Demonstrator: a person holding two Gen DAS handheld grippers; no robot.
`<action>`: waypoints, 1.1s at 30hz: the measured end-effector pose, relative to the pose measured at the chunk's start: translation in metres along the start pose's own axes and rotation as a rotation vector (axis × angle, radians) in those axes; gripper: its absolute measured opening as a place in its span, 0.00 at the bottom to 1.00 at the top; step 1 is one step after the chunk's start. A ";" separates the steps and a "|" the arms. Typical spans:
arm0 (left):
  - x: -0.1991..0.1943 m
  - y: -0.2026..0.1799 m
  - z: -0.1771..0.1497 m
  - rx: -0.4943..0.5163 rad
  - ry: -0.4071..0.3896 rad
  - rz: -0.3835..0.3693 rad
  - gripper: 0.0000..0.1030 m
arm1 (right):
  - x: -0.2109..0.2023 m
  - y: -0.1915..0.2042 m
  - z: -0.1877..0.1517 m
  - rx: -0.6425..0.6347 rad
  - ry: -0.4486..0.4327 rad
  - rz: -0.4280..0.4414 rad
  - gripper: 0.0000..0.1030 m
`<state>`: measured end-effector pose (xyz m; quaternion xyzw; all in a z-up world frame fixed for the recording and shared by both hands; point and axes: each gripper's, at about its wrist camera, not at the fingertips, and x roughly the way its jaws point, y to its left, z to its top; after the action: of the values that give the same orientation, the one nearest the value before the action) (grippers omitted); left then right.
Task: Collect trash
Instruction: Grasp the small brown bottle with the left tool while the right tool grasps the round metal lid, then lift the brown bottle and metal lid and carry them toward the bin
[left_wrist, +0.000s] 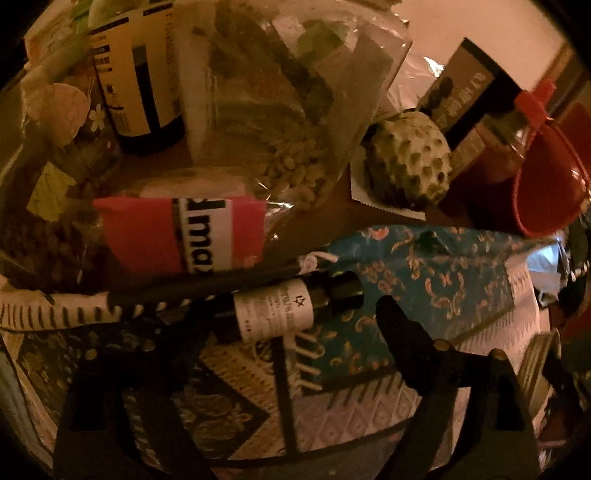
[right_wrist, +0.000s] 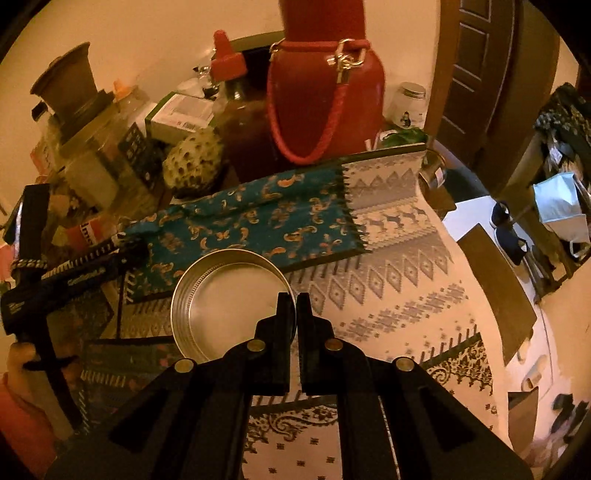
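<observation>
room: a dim, warm-lit room with a table under a white patterned cloth (right_wrist: 388, 295). a teal cloth (left_wrist: 424, 280) lies on top.
trash one: a small bottle (left_wrist: 275, 308) with a white label lies on its side at the teal cloth's left edge.
trash two: a round metal lid (right_wrist: 229, 295) sits just in front of the teal cloth.
left gripper (left_wrist: 255, 317): its tongs are wide apart. the small bottle is near them but nothing presses on it.
right gripper (right_wrist: 293, 299): its tongs are together and look like they pinch the lid's thin rim.
how to do it well: put the left tongs one on each side of the bottle's middle, then squeeze slowly, as it is round and may roll. keep the lid flat so it does not slip out.
watch out: a red can (left_wrist: 177, 236) and a bumpy green fruit (left_wrist: 410, 166) sit close behind the teal cloth. do not bump them.
hard to see: the left tong's tip is lost in the dark. the bottle's label is too blurry to read. no trash bin shows. i cannot tell if the lid is off the table.
</observation>
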<state>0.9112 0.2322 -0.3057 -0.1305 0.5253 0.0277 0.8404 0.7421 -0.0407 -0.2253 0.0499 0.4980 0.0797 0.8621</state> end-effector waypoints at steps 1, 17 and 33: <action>0.001 -0.002 0.000 -0.008 -0.002 0.010 0.89 | 0.002 0.000 0.000 -0.001 -0.003 0.001 0.03; -0.018 -0.038 -0.030 0.067 -0.062 0.119 0.77 | -0.028 -0.018 -0.003 -0.035 -0.049 0.061 0.03; -0.231 -0.119 -0.123 0.046 -0.384 0.073 0.77 | -0.162 -0.075 -0.031 -0.161 -0.238 0.212 0.03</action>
<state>0.7223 0.1082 -0.1283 -0.0846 0.3602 0.0708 0.9263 0.6420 -0.1447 -0.1156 0.0418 0.3765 0.2032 0.9029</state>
